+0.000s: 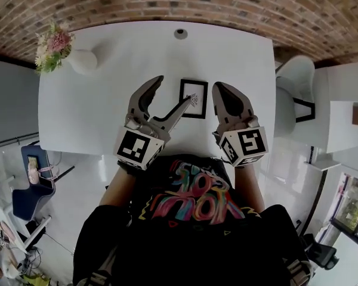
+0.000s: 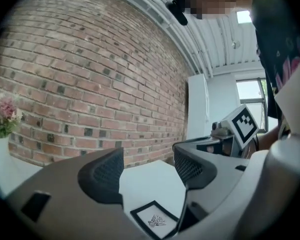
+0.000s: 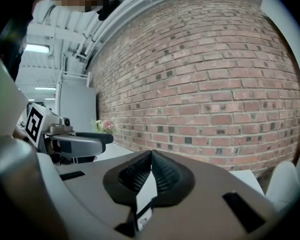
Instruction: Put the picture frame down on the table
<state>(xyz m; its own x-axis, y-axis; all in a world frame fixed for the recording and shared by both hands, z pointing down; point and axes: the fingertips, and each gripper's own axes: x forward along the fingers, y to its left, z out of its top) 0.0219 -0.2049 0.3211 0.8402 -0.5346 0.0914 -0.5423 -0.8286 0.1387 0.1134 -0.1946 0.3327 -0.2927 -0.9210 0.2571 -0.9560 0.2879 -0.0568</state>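
Picture frame (image 1: 194,98): flat on white table (image 1: 89,112), about mid-table, touched by neither gripper; task seemingly done.
Left gripper (image 1: 173,90): jaws spread wide, nothing between, raised over frame's left edge, leaving it free.
Right gripper (image 1: 218,88): jaws pressed together, empty, just beside frame's right edge.
Flower vase (image 1: 77,60): far left corner, well apart.

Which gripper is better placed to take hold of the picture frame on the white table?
Left, probably. The left gripper has its jaws apart, with the picture frame showing between them. The right gripper has its jaws closed, so it would need to open first.
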